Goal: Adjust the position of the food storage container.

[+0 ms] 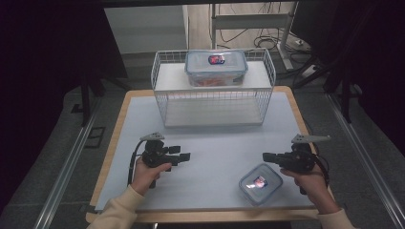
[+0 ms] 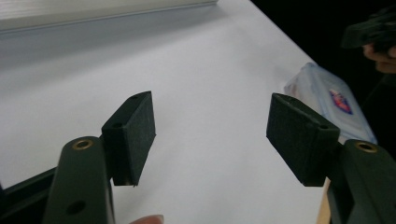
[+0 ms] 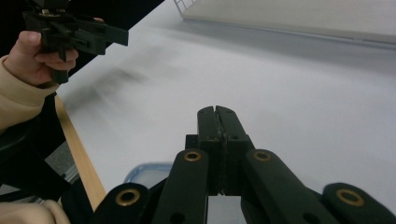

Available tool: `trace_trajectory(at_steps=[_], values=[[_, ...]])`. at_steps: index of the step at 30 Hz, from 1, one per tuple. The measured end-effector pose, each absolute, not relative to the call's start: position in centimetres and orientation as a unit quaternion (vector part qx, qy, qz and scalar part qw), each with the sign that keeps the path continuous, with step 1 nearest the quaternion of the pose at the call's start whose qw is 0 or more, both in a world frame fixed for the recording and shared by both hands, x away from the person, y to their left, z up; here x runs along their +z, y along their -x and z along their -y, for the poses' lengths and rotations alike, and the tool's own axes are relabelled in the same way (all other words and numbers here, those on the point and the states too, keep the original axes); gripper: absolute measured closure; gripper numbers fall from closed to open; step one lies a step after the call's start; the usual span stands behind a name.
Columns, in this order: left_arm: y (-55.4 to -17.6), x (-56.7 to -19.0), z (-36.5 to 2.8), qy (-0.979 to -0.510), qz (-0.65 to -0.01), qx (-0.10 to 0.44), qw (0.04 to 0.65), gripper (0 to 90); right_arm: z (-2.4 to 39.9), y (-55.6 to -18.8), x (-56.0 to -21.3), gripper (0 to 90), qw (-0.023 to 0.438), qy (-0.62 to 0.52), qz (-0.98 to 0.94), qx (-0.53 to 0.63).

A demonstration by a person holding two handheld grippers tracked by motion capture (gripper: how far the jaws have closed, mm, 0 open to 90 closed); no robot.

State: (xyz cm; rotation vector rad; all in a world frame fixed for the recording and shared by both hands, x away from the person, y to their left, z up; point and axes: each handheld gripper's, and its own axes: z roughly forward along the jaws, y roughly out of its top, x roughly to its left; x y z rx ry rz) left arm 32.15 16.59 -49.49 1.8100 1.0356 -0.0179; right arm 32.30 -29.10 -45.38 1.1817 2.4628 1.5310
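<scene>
Two hand-held grippers are up over the worktop point(image 1: 210, 143), each in one of the person's hands, pointing toward each other across the middle. Left hand-held gripper point(image 1: 184, 156): jaws spread wide, nothing between them; in the left gripper view its pads point(image 2: 133, 133) frame bare white surface. Right hand-held gripper point(image 1: 268, 156): jaws pressed flat together, empty, clearly seen in the right gripper view point(image 3: 217, 116).

Small lidded clear container point(image 1: 260, 182) lies flat on the worktop near the front edge, just below and beside the right hand-held gripper, not touched by the jaws. Its lid carries a red and blue sticker. Same box shows at the right edge in the left gripper view point(image 2: 327, 95), and its rim peeks out under the linkage in the right gripper view point(image 3: 144, 175).

White wire rack point(image 1: 213, 90) stands at the far side of the worktop, well apart from both hands. Larger lidded container point(image 1: 216, 67) sits on its upper shelf; lower shelf looks bare.
</scene>
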Motion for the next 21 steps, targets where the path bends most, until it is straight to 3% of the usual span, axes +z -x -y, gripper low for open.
trace_trajectory(at_steps=[21], values=[[-32.5,-50.7,-16.9,-0.753,-0.442,-0.008,0.487,31.1,29.7,-23.2,-48.6,89.4,-0.019,-0.29,-0.856,0.427]])
